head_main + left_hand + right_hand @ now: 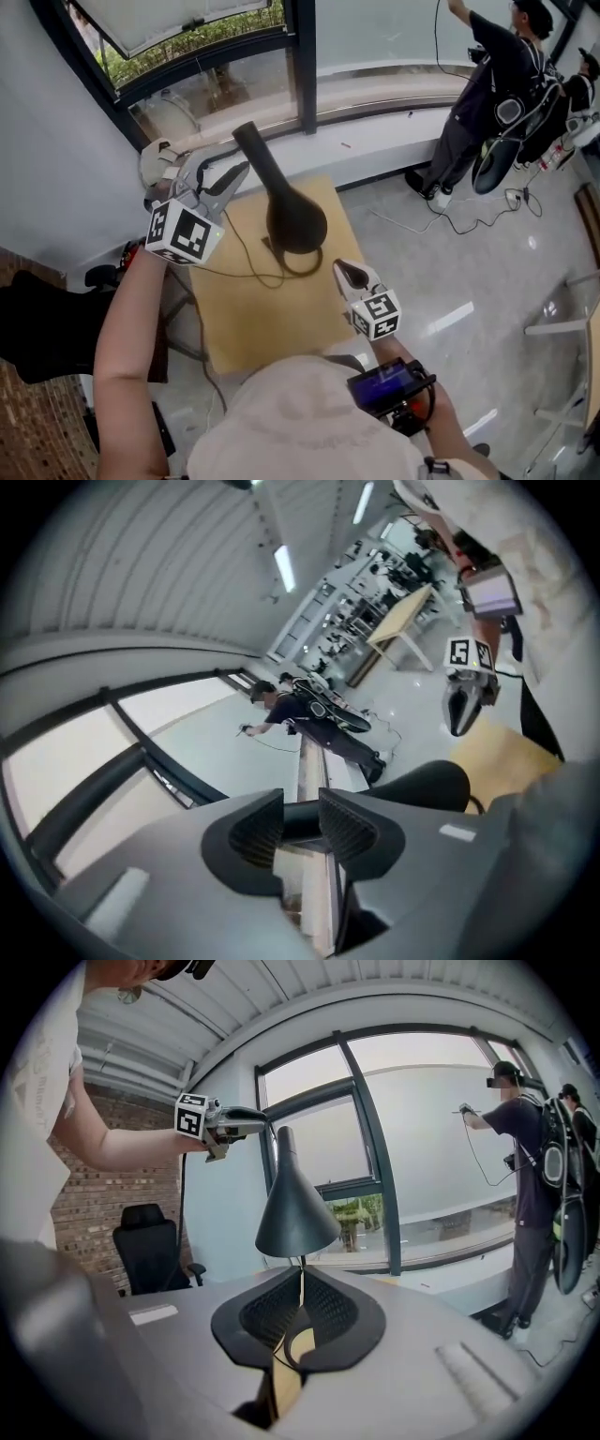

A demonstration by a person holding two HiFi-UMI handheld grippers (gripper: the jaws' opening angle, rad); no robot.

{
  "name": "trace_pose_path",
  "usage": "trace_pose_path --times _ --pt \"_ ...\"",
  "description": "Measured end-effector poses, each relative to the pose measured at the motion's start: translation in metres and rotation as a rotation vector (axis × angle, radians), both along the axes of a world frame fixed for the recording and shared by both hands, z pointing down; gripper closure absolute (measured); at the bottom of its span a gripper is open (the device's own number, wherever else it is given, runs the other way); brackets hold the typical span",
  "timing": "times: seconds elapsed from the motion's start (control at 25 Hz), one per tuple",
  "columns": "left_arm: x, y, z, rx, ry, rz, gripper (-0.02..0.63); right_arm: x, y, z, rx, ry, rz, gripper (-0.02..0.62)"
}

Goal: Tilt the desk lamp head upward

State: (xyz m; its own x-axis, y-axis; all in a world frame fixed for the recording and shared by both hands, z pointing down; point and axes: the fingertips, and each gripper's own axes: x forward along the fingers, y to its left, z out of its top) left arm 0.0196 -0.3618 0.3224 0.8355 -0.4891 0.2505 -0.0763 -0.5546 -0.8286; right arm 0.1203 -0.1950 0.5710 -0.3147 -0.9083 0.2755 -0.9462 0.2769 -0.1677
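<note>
A dark desk lamp with a cone shade (pixel 295 220) stands on a small wooden table (pixel 272 319); its thin neck (pixel 251 150) rises toward the window. My left gripper (pixel 236 174) is up at that neck. In the left gripper view its jaws (pixel 300 829) stand apart, and the dark neck (pixel 298 822) crosses the gap between the pads. In the right gripper view the left gripper (pixel 251 1115) sits at the lamp's top (pixel 284 1138), above the shade (pixel 295 1208). My right gripper (pixel 343 273) is shut and empty, low by the table's right edge.
The lamp's cable (pixel 246 262) loops over the table. A window frame (pixel 302 66) and sill lie behind the table. A person (pixel 487 103) stands at the far right with cables on the floor. A black office chair (pixel 145 1246) is to the left.
</note>
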Motion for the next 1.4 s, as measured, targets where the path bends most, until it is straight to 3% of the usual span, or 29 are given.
trace_pose_path --times 0.2,0.36,0.52,0.64,0.72,0.96,1.2,1.4 --pt "0.011 -0.019 0.017 0.247 -0.302 0.078 0.414 0.005 0.002 0.004 -0.001 -0.030 0.031 0.572" --pt "0.018 -0.026 0.021 0.377 -0.458 0.129 0.387 0.012 0.005 0.007 -0.008 -0.030 0.035 0.571" --pt "0.016 -0.034 0.021 0.402 -0.515 0.135 0.360 0.018 0.005 0.008 -0.009 -0.037 0.042 0.571" --pt "0.007 -0.040 0.032 0.475 -0.624 0.148 0.326 0.022 0.004 0.010 -0.019 -0.056 0.047 0.571" --pt "0.008 -0.042 0.036 0.528 -0.674 0.165 0.324 0.024 0.002 0.010 -0.025 -0.068 0.052 0.571" --pt "0.020 -0.043 0.035 0.610 -0.725 0.203 0.324 0.021 0.000 0.006 -0.024 -0.064 0.032 0.571" --pt "0.023 -0.051 0.058 0.762 -0.892 0.226 0.324 0.017 0.000 0.006 -0.019 -0.057 0.028 0.571" --pt "0.030 -0.054 0.068 0.758 -0.867 0.221 0.334 0.013 0.001 0.005 -0.022 -0.049 0.028 0.571"
